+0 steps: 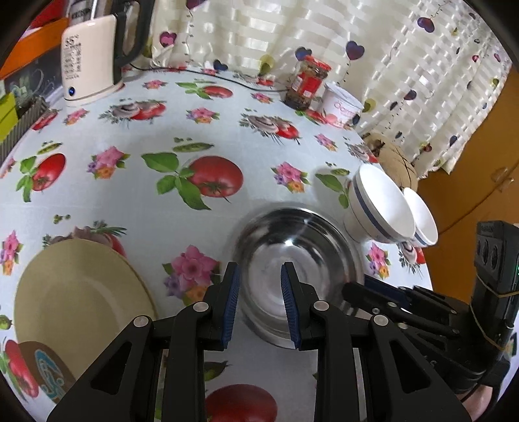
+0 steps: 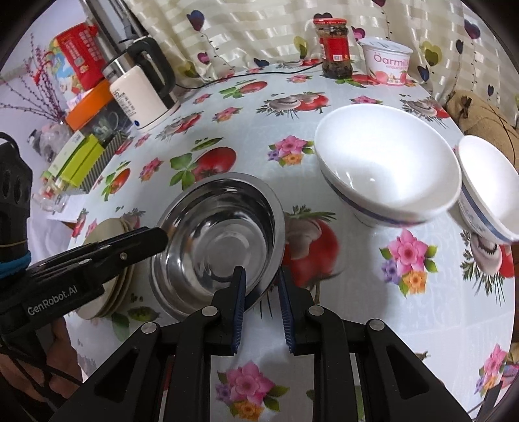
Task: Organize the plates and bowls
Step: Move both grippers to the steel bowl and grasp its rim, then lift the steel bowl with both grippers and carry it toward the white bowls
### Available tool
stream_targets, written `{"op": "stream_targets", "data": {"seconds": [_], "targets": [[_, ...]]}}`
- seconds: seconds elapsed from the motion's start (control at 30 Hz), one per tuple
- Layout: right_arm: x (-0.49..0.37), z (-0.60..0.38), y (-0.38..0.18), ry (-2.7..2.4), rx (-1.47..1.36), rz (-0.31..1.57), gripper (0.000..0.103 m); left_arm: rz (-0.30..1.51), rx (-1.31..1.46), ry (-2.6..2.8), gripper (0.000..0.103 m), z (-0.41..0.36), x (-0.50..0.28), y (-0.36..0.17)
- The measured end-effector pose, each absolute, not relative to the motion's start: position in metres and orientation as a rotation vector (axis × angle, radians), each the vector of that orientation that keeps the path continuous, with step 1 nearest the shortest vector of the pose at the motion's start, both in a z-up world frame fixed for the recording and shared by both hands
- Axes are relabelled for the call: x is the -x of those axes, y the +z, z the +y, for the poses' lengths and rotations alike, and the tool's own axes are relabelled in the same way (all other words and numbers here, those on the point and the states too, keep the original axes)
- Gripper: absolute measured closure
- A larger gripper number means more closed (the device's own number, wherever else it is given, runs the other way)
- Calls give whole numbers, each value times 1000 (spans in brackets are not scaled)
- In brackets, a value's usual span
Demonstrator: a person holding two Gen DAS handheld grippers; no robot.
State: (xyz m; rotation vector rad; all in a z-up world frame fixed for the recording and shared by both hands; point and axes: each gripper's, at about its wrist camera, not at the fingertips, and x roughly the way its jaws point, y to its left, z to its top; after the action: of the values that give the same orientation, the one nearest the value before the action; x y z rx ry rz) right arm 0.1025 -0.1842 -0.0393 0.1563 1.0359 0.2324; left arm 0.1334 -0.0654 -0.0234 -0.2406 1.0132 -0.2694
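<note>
Oilcloth printed with tomatoes and flowers covers the surface, heart-patterned curtains behind. Right claw pinches the steel bowl rim; left claw hovers part-open, empty.

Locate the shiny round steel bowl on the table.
The steel bowl sits centre in both views, between the beige plates and the blue-banded white bowl, its rim between the right tongs.

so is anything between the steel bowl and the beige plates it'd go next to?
Nothing visible. The round stainless steel bowl sits with bare flowered tablecloth between it and the stacked beige plates. Both claws straddle its rim, the left claw on the plate side, the right claw opposite.
</note>
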Motion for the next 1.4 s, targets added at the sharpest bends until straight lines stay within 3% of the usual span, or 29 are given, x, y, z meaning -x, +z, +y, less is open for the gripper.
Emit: {"op": "stream_targets", "data": {"seconds": [1.27, 1.4], "targets": [[-64, -210, -42, 223, -195, 1062, 82, 1057, 191, -332, 75, -92, -105, -29], [-61, -212, -41, 225, -193, 1063, 76, 1054, 197, -327, 75, -92, -103, -29]]}}
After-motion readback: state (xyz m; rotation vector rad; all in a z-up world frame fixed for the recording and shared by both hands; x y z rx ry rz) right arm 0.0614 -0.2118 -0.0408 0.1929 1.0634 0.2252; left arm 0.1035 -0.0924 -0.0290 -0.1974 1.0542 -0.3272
